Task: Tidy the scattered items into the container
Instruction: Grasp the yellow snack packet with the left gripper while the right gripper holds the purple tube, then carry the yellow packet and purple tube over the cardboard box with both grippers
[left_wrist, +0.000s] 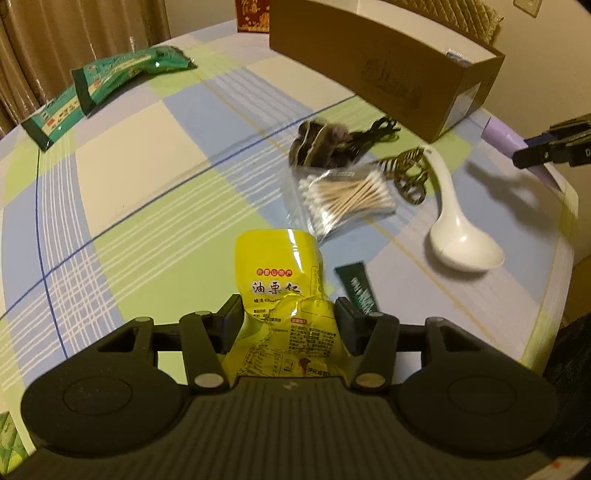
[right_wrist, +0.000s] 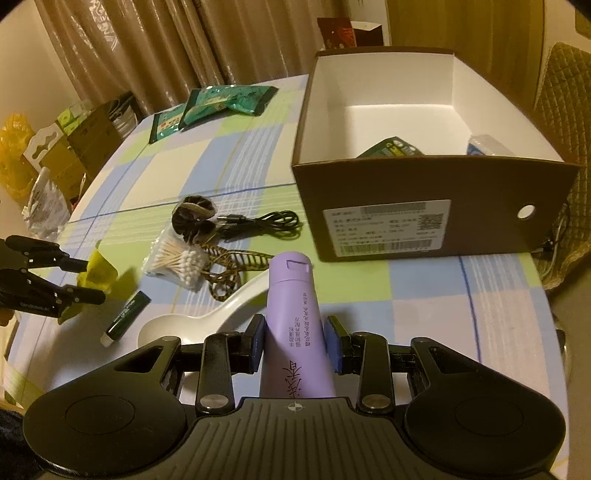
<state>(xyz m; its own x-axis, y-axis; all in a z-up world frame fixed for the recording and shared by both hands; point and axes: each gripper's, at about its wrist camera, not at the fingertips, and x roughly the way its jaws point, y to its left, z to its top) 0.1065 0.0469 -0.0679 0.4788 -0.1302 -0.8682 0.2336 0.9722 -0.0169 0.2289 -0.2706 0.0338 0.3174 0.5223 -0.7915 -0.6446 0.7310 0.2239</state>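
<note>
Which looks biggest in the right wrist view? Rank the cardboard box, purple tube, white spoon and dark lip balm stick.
1. cardboard box
2. purple tube, though it is nearest the camera, which inflates it
3. white spoon, partly hidden
4. dark lip balm stick

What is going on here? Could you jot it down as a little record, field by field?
Setting: table with a checked cloth
Left claw: shut on a yellow snack packet
Right claw: shut on a purple tube
Container: cardboard box, open on top, two items already inside
Left on the table: white spoon, bag of cotton swabs, black cable, hair clips, dark green stick, green packets
Status: tidying not finished
</note>
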